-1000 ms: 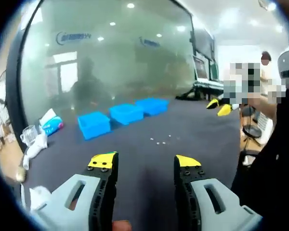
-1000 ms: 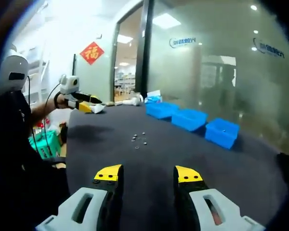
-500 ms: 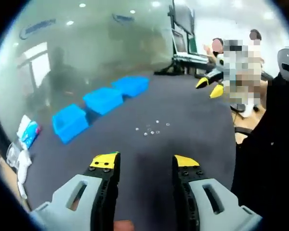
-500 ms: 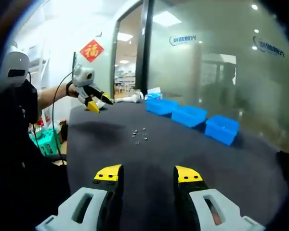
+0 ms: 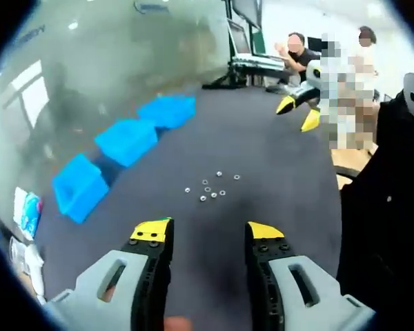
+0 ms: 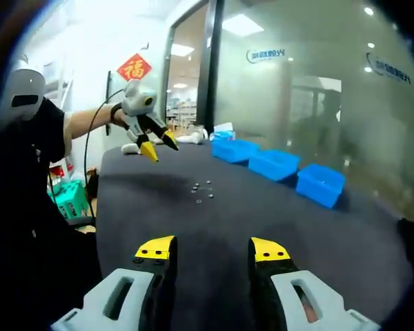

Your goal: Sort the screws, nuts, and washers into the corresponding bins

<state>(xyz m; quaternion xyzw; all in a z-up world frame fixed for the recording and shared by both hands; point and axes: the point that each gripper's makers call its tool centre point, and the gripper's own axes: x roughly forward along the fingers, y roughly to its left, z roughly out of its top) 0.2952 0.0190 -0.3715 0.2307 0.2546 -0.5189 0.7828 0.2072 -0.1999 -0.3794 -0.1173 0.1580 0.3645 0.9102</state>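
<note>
Screws, nuts and washers [image 5: 210, 189] lie loose mid-table, three blue bins [image 5: 124, 141] well apart; left gripper [image 5: 201, 233] and right gripper [image 6: 212, 249] both released, empty, poised for first pick.

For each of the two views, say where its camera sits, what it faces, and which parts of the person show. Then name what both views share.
Left gripper view: rides the left tool, looking down along its open jaws at the small metal parts on the dark table; a black sleeve fills the right side.
Right gripper view: rides the right tool, facing level across the table toward a glass wall; the person's arm reaches in from the left.
Shared: the parts, three blue bins and each other's tool.
</note>
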